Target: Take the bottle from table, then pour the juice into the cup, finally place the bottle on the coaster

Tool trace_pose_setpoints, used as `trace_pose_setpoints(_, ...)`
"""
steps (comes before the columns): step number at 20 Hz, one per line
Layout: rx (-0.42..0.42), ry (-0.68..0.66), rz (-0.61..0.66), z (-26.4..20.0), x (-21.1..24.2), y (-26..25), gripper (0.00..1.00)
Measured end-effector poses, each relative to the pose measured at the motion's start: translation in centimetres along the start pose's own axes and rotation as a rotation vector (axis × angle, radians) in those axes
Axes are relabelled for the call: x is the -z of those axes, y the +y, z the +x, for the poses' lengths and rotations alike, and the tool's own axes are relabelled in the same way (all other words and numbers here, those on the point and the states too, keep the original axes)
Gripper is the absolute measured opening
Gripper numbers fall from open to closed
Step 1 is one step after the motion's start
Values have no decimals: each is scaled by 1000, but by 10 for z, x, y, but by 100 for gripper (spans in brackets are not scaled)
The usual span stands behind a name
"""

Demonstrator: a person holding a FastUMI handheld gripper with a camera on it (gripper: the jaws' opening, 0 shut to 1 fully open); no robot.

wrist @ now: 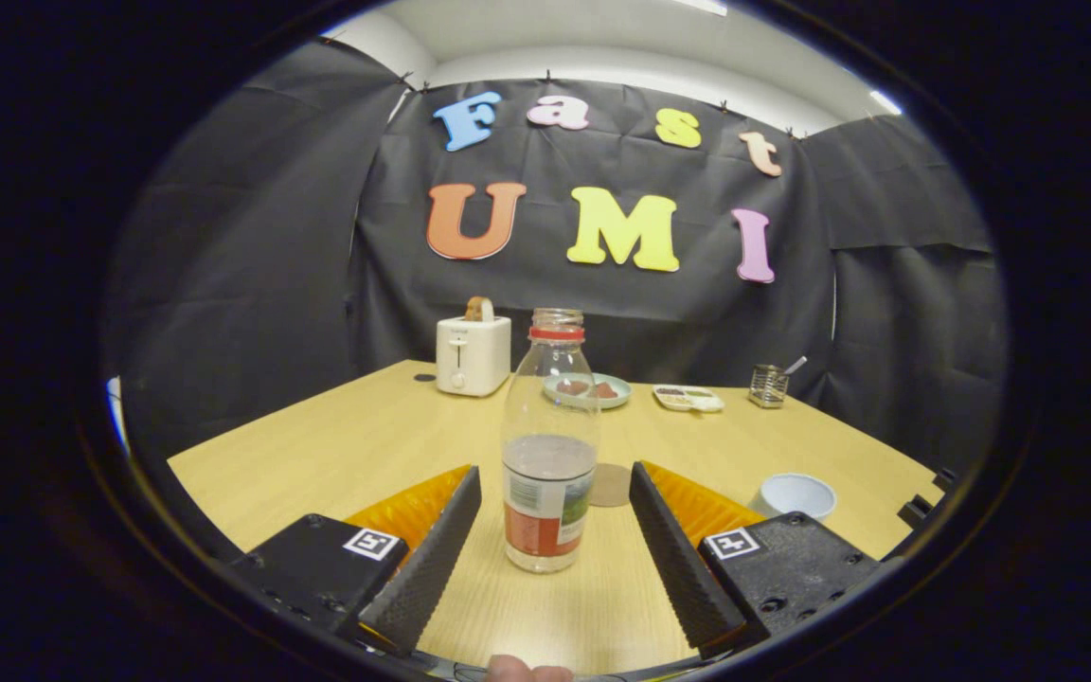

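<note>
Sitting inside a booth of black cloth: a pale wooden bench (347,445), carrying everything. Standing upright on it, the bottle (550,445), uncapped, clear plastic with a red ring at the neck and a label round its lower body, holding dark juice to roughly halfway; left open, presumably, so pouring can follow straight after the pick-up. Flanking the bottle, the gripper (555,511), jaws spread wide with a gap on each side, touching nothing, seemingly lining up for a grasp round the labelled part. Waiting far behind the bottle to its left, a white toaster (473,355) with a slice poking out. Lying directly behind the bottle, a pale plate (614,395) of food; further right of that, a small tray (688,398) and a wire holder (768,385). Resting right of the bottle and near it, the white cup (794,495), mouth up, ready for receiving. Showing just behind the bottle's right side, the round brown coaster (613,484), bare, close enough for an easy set-down. Peeking in nearest the camera, a fingertip (517,671).
</note>
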State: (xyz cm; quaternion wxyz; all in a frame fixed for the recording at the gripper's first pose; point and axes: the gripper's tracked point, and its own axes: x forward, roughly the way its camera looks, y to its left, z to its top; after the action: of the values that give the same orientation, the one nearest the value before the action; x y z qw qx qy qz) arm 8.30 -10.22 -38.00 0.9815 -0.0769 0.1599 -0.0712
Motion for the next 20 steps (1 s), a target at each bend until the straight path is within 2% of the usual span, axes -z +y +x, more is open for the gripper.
trace_pose_setpoints(13,12,3,-1,42,0,-6,100)
trace_pose_setpoints(17,2,6,5,44,1,-4,85)
trace_pose_setpoints(20,6,36,-11,41,0,-7,82)
